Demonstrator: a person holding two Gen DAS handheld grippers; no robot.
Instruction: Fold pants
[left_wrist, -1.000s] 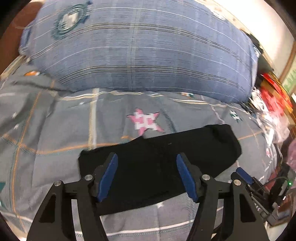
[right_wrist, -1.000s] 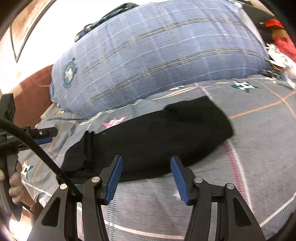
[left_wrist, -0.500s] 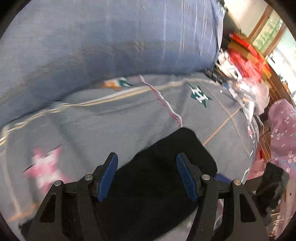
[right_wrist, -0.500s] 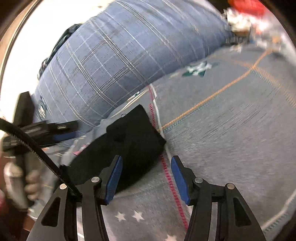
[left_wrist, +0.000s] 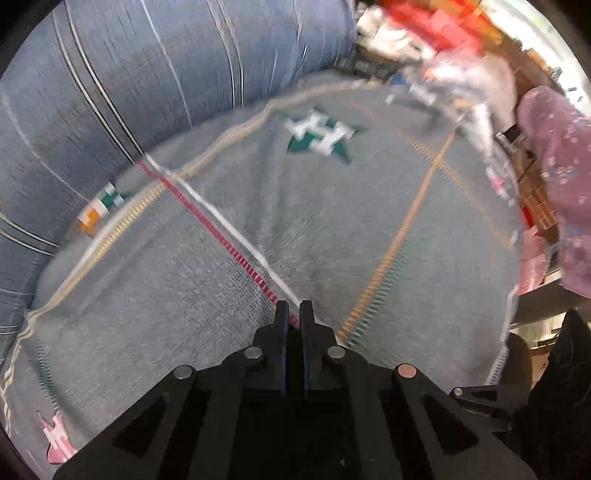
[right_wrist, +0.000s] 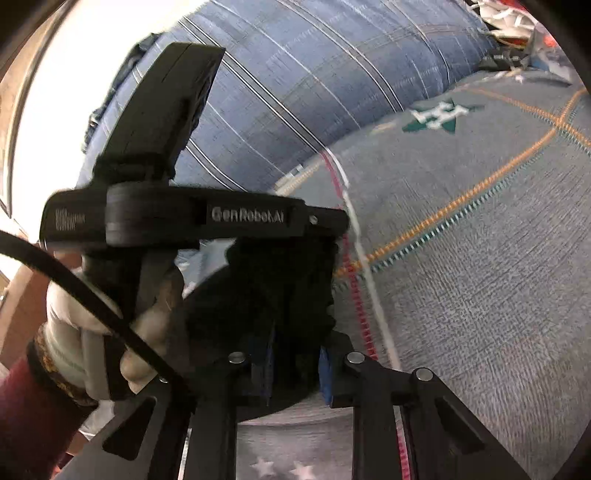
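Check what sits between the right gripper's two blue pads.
Bunched fabric of the black pants fills the gap of the right gripper; its jaws have just been closing on it. Only the right wrist view shows this.

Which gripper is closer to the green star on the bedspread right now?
Hard to call. The left gripper points toward the green star, across bare bedspread. The right gripper, with black pants between its fingers, sees it far off.

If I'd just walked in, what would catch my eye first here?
Probably the black pants, bunched low in the right wrist view between the right gripper fingers, with the left gripper reaching in just above. Behind lies a grey bedspread with a green star, and a big blue striped pillow.
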